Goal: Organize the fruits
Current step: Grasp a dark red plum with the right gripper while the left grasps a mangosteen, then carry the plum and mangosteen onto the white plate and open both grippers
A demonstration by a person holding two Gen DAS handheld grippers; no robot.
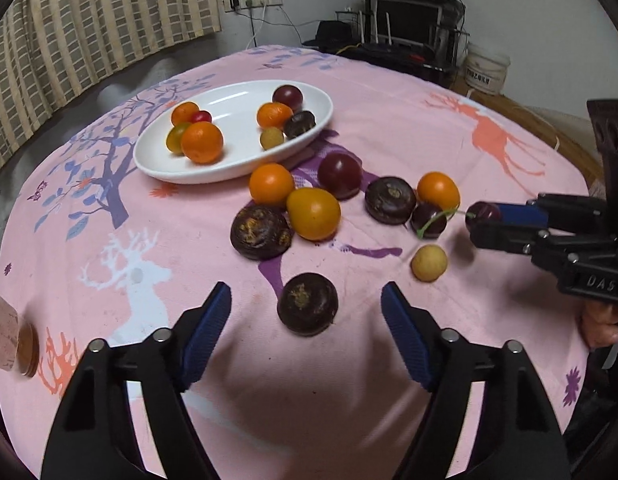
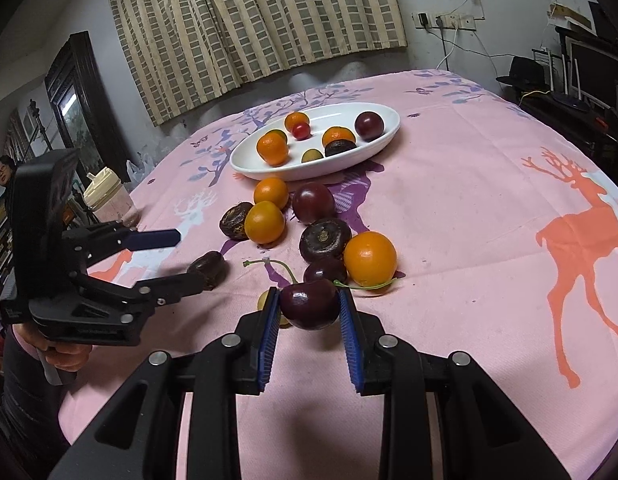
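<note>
Right gripper (image 2: 309,308): its two blue pads press on both sides of a dark red shiny cherry (image 2: 309,308), held just above the pink cloth with deer pictures (image 2: 469,208).
Left gripper (image 1: 306,312): jaws wide apart, holding nothing; a dark brown round fruit (image 1: 307,303) lies on the cloth between the tips.
White oval plate (image 1: 237,120): farther back, with orange, red and dark fruits in it.
Only the right view shows: the whole cherry and its green stem (image 2: 285,268).
Only the left view shows: the small yellow round fruit (image 1: 429,263) out in the open.

Both wrist views face the plate (image 1: 157,160) – close, low.
</note>
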